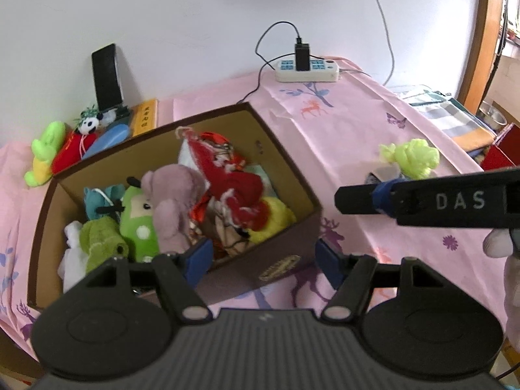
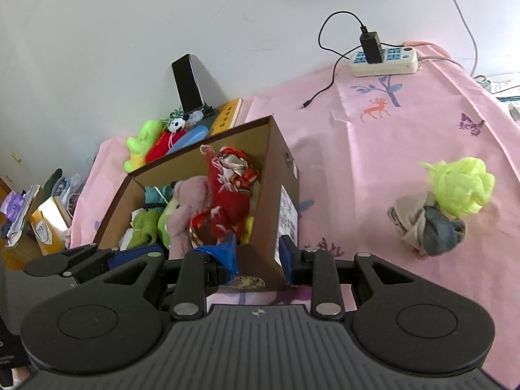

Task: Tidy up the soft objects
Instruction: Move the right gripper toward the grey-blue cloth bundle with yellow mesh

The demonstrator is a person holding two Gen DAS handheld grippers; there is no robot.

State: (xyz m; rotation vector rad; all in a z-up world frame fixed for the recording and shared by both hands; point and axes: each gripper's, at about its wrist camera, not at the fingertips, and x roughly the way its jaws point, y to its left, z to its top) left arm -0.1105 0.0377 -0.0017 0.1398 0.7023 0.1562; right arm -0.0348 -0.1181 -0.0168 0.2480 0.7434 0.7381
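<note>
**Both grippers at the near corner of the toy box**

Left gripper stands spread wide. One blue pad is over the brown cardboard box and the other is just outside its near right corner; whether the pads press the card I cannot tell. Right gripper is opened less far, and the same corner shows between its pads (contact is not clear there either). In the left wrist view its side bears the white letters "DAS".

On the box's near wall is a gold oval emblem, and on its right wall a white printed label, both too small to read.

The box sits on a pink printed cloth and is packed with soft things:
- a pink bear;
- a bright green plush;
- a darker green frog;
- a white plush;
- a teal toy;
- a red knitted piece tangled with patterned fabric;
- a yellow plush.

At two o'clock from the box, well apart from it, a neon-green mesh puff touches a grey and beige cloth bundle.

At ten o'clock behind the box, a lime toy, a red toy and a small panda lie together. Just beside them is a yellow book whose characters are unreadable.
</note>
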